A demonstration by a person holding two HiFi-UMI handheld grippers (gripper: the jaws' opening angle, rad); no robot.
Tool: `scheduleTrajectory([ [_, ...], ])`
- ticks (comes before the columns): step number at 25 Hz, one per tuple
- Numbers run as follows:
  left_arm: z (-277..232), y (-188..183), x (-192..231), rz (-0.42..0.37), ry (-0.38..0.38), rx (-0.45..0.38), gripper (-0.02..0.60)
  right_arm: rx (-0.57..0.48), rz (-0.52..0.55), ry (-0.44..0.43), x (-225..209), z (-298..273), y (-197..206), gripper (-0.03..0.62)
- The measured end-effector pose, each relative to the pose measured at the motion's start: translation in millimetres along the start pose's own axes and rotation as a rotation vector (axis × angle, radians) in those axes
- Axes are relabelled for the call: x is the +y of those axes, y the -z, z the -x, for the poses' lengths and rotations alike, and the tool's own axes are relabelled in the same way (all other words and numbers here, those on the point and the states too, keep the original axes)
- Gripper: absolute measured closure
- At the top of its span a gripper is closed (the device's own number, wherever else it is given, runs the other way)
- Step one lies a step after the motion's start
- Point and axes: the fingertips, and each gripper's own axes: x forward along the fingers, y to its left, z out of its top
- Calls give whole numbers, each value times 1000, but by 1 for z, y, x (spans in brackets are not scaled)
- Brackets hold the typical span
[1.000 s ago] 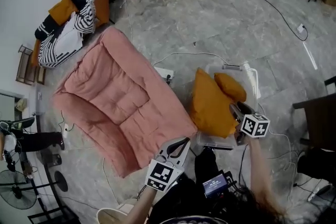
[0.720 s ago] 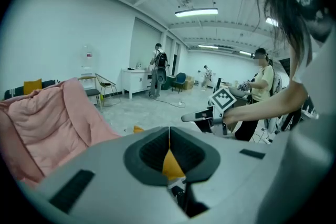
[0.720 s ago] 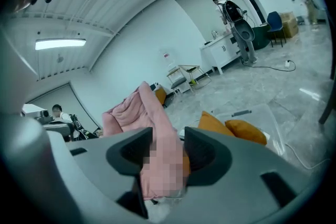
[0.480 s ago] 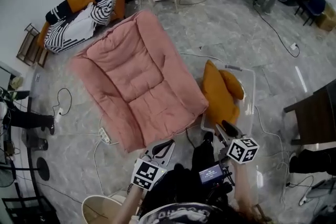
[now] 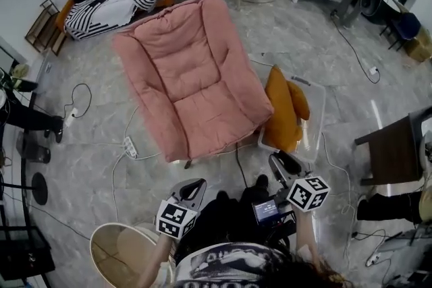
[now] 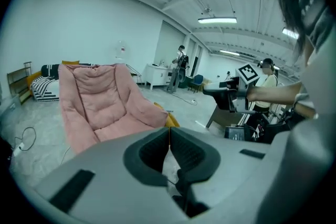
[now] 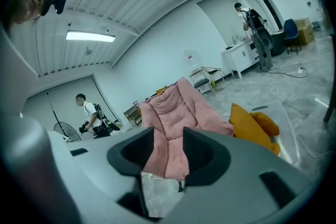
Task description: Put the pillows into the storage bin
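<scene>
Two orange pillows (image 5: 281,111) sit in the clear bin (image 5: 318,119) just beside the chair (image 5: 192,71). The bigger one stands on edge nearest the chair and hides that wall of the bin, whose pale rim is hard to trace. Both tools hang empty off the chair's foot. The left tool (image 6: 169,131) has its jaws together. The right tool (image 7: 168,140) has its jaws apart, and they have just been closing.
</scene>
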Motion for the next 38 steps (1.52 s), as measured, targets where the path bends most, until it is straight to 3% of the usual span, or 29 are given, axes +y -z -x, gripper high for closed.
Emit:
scheduleTrajectory([
  [9, 17, -7, -16, 7, -53, -70, 568, 43, 67, -76, 31, 10, 2, 424],
  [16, 28, -5, -29, 28, -175, -86, 568, 73, 125, -181, 37, 26, -2, 431],
  [23, 31, -13, -86, 86, -267, -145, 568, 126, 212, -288, 35, 63, 10, 447],
  [28, 21, -11, -124, 88, -283, -151, 567, 126, 242, -344, 24, 86, 7, 487],
  [34, 19, -3, -154, 104, -316, -143, 568, 79, 237, -371, 3, 108, -6, 592],
  [38, 26, 1, -160, 108, -348, -139, 568, 78, 244, -384, -1, 112, -7, 597],
])
